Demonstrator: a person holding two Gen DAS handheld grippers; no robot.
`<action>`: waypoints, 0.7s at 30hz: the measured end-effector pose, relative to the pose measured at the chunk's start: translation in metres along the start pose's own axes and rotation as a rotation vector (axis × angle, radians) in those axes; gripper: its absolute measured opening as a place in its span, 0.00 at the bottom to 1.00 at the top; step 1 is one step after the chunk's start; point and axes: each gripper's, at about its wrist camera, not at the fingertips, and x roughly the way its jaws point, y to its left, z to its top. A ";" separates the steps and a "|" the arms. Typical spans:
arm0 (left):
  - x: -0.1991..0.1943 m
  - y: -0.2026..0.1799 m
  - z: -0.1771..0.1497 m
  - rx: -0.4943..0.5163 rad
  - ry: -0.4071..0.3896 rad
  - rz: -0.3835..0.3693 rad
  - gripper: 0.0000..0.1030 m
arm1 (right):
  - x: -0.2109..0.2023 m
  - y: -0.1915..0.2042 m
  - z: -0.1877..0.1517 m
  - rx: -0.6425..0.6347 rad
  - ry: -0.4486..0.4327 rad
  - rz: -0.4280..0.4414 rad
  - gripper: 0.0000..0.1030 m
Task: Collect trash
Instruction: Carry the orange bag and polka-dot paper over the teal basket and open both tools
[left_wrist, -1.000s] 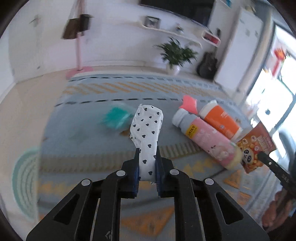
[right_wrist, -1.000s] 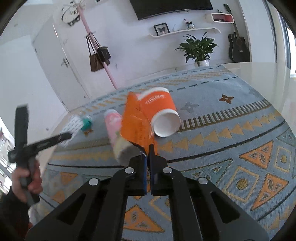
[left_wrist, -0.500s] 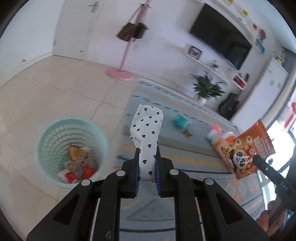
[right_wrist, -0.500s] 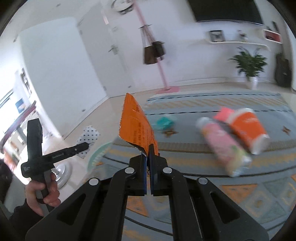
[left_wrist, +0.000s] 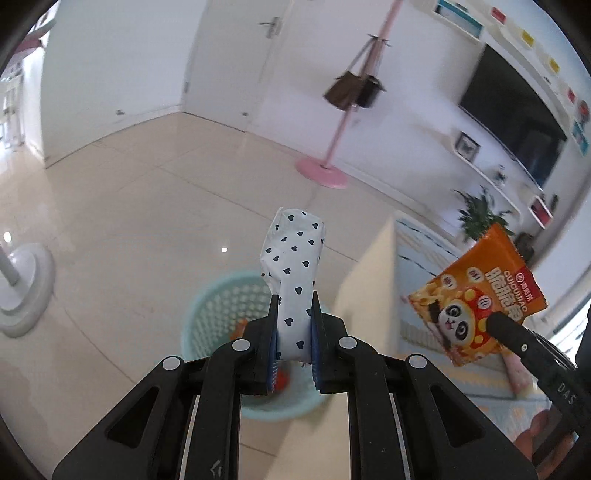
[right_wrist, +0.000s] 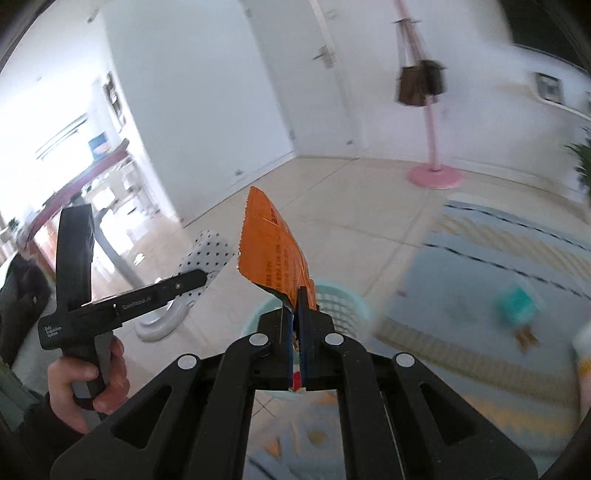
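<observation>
The pale turquoise perforated plastic waste basket (left_wrist: 207, 317) is standing on the glossy tiled floor (left_wrist: 110, 229), sitting directly beneath both grippers at 6 o'clock in each wrist view (some wrappers are already lying inside). The left gripper (left_wrist: 293, 343) is clamping the lower end of the white heart-printed soft paper packet (left_wrist: 295, 258), which is rising toward 12 o'clock. The right gripper (right_wrist: 295, 332) is pinching the bottom corner of the orange crinkly foil snack bag (right_wrist: 275, 254). Both items are likely handling as light, limp and crushable; an edge or end grip is looking sufficient.
</observation>
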 end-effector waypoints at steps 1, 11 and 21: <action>0.009 0.005 0.001 -0.013 0.010 0.005 0.12 | 0.010 0.003 0.003 -0.007 0.014 0.004 0.01; 0.109 0.035 -0.022 -0.053 0.156 0.044 0.13 | 0.132 -0.023 0.001 0.054 0.281 -0.003 0.01; 0.103 0.039 -0.023 -0.066 0.133 0.041 0.50 | 0.151 -0.044 -0.006 0.132 0.329 -0.013 0.18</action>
